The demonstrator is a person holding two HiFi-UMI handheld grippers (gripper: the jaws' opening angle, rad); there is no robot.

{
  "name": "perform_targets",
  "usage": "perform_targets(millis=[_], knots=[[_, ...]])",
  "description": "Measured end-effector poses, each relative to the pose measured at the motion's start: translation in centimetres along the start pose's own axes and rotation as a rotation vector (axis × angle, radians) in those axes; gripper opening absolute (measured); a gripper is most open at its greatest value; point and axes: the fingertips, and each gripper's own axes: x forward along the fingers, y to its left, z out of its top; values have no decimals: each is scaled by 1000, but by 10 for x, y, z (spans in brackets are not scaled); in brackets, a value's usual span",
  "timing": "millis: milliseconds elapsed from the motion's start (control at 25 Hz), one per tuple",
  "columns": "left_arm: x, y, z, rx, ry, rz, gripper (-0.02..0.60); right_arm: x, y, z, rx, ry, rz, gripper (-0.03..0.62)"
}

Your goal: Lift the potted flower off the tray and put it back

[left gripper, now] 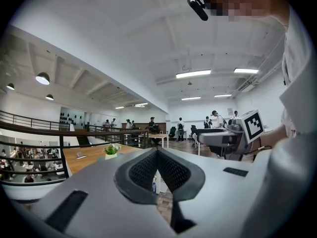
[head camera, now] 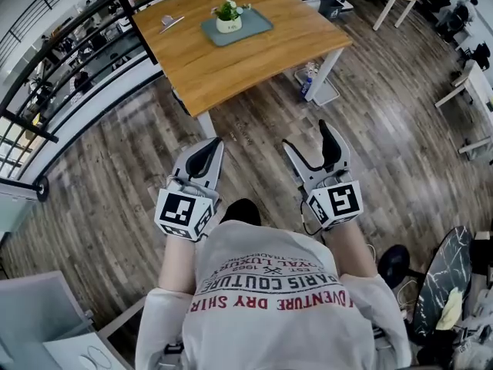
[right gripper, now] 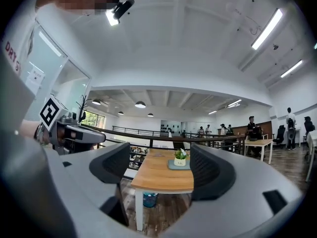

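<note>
— Head view, upper centre: where does the potted flower [head camera: 229,18] stand?
— Upright in a small white pot on the grey-blue tray [head camera: 258,26]. The tray lies on the wooden table [head camera: 231,72] at the top of the frame. A flat pale object [head camera: 171,23] lies to the tray's left, not touching it.
— And the tongs?
— Both sit low in the middle of the frame, well apart from the table, over the plank floor [head camera: 115,168]. The left gripper [head camera: 212,142] is at the left and the right gripper [head camera: 306,133] at the right. Each is held level in front of the person's light sweatshirt [head camera: 269,291].
— Are the left one's jaws closed?
— Yes. The left gripper view shows its two dark ribbed jaws meeting at their tips, with nothing held. The flower shows small and far off, to the left of the jaws in that frame.
— The right one?
— Its jaws stand wide apart and grip nothing. In the right gripper view the distant table fills the gap between them. The flower on its tray appears just inside the right-hand jaw.
— Anything else near the table?
— A bottle [head camera: 306,83] on the floor below its right edge in the head view. A black railing [head camera: 69,60] runs along the upper left.
</note>
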Motion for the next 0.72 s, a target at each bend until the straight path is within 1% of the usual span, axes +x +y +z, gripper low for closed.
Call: perform_targets(millis=[160,320,440,560,720], knots=[[19,18,-7,-12,24,5,12,24,-12,-11,18,31,14,374],[60,49,-12,-22,30,7,12,64,-35,-28,38,61,17,374],[105,77,-17,-39,32,-1,12,106,-64,-39,51,82,12,374],[156,113,-20,-56,31,-6,12,160,-96,-48,66,98,15,374],[224,164,-15,-86,22,2,12,240,-132,-52,38,132,71,382]])
